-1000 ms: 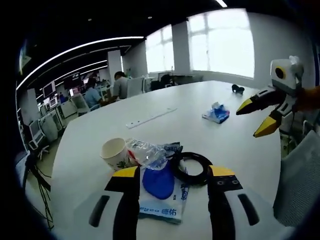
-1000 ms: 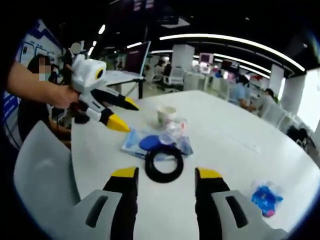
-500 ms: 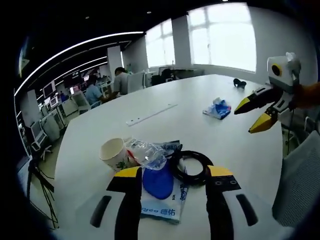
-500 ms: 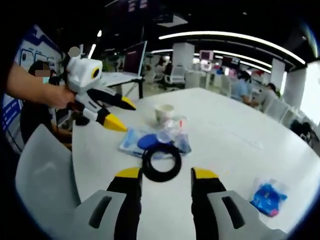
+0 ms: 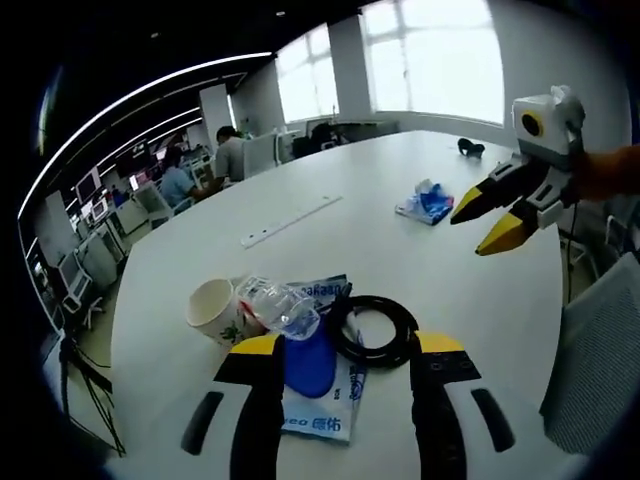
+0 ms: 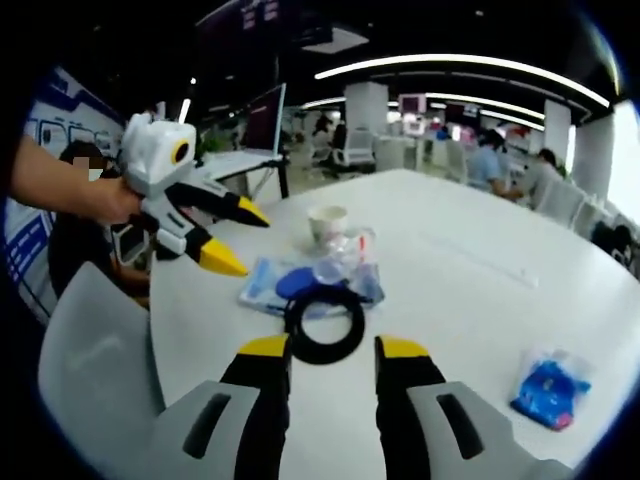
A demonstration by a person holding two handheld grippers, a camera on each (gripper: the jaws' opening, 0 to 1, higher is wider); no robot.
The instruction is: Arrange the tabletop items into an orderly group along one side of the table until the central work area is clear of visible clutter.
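Note:
A clutter pile lies on the white table just beyond my left gripper, which is open. The pile holds a paper cup, a crumpled clear bottle, a blue packet with a blue round pad on it, and a black ring. My right gripper hangs open above the table at the right, held by a hand. In the right gripper view, the right gripper stands open short of the black ring, with the left gripper open at the left.
A crumpled blue bag, a white strip and a small black object lie farther out on the table. A grey chair back stands at the near table edge. People sit at desks in the background.
The right gripper's jaws have drawn a little closer together. In the left gripper view the right gripper has drifted left and nearer. The pile has not moved.

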